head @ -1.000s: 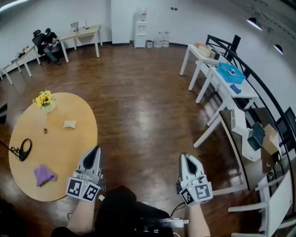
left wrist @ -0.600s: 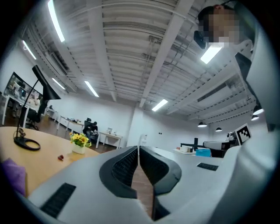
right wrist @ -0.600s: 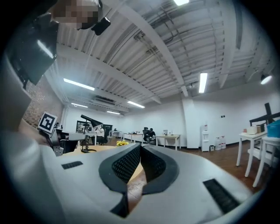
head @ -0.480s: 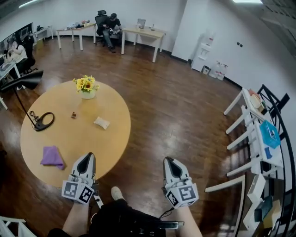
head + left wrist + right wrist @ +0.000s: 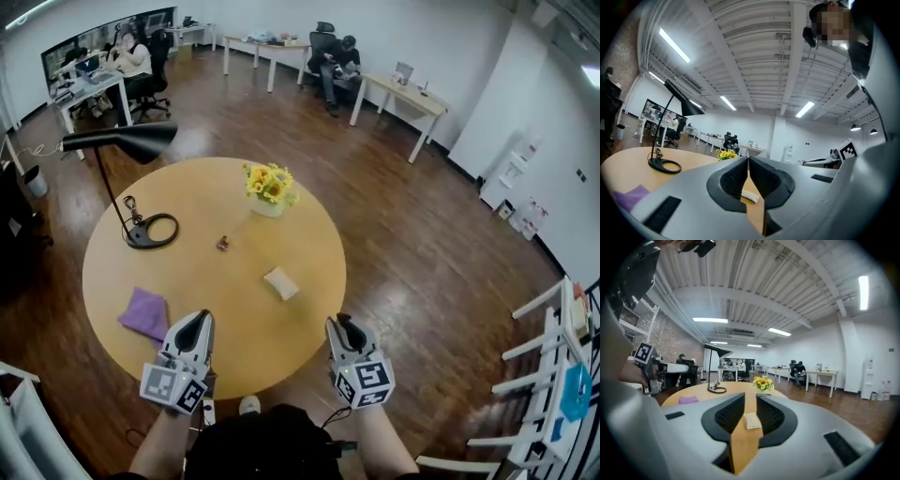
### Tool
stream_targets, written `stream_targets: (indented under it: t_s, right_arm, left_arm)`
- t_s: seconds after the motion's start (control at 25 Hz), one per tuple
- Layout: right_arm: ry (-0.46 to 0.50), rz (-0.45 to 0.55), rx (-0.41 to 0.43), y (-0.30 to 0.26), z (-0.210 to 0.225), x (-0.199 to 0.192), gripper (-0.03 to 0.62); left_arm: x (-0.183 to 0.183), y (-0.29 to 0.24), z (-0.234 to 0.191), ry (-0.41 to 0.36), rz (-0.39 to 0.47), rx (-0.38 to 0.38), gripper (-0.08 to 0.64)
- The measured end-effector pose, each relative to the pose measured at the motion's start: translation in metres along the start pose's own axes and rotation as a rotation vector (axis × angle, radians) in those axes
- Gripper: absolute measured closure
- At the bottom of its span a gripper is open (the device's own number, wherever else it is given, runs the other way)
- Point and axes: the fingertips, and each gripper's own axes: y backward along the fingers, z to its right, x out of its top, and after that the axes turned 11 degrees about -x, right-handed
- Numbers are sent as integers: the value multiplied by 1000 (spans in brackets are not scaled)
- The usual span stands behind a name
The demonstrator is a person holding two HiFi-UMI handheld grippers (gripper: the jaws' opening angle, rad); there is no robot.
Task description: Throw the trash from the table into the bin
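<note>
Now that the desk (image 5: 206, 281) sits square ahead, no longer off to the left: both tools face its near edge.
Left tool (image 5: 196, 321): jaws together, empty.
Right tool (image 5: 341, 324): jaws just opened to a narrow gap; nothing held, only the desk shows through.
Wad (image 5: 280, 282): paper, on the desk, ahead of and between the tools, untouched.
Scrap (image 5: 223, 244): small, brown, farther in, near the flowers (image 5: 269, 185).
Cloth (image 5: 145, 312): purple, on the desk, ahead of the left tool.
Bin: not plainly seen.
Meaning: approach likely complete; pickup not begun; the opening jaws suggest the wad comes first.
</note>
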Motion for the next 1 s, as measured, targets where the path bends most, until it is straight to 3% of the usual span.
stream_targets:
  t_s: [0.12,0.32,0.4,0.64,1.0]
  right_arm:
    - [38,-122,88,-61,-13,-34,386]
    - [103,-287,218,-148,-41,-85,326]
    - [141,-346,254,-176,-50,-103,270]
    - [211,-488,275,-232,-53,-155,270]
    - [272,-562,368,-245,-63,-189,270]
  left_arm:
    - [-2,10,-17,7,-3,101,552]
    - [-5,34,-30,20,-24,287,552]
    - [-8,37,-34,10,-51,344,552]
    - [-35,36,-51,39,-98,471,552]
    - [-75,33,-50,126,-137,573,552]
